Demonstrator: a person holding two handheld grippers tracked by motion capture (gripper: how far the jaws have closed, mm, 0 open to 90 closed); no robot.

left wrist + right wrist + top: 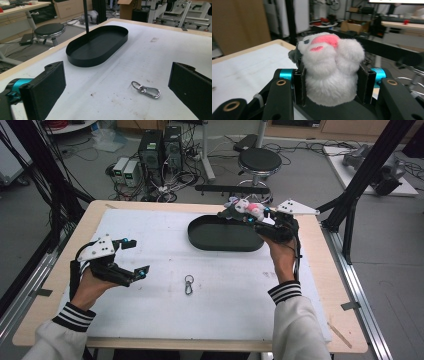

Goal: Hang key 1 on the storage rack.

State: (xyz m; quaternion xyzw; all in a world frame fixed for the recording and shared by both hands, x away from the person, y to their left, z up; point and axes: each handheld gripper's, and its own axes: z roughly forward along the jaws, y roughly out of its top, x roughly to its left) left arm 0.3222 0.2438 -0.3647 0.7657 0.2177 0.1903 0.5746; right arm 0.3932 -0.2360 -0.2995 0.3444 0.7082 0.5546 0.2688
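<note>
The right claw is clamped on a white plush toy with a pink patch (a small stuffed animal, though which kind I cannot tell), its jaws pressed into the fur on both sides at about half their spread. In the high view the plush toy hangs at the far right rim of the black oval tray, above it rather than in it. The tray has nothing in it. The step in hand looks like carrying the toy to the tray for a drop.

The left claw hovers over the white mat on the desk, its jaws wide apart and holding nothing. Between them, in the left gripper view, lies a metal keyring clip flat on the mat, near the claw but apart from it.

Next, I judge, the right claw needs to come a little inward over the tray floor, lower, and spread its jaws to release the toy. The left claw seems lined up for the clip: flat and thin, it calls for a low, careful pinch.
</note>
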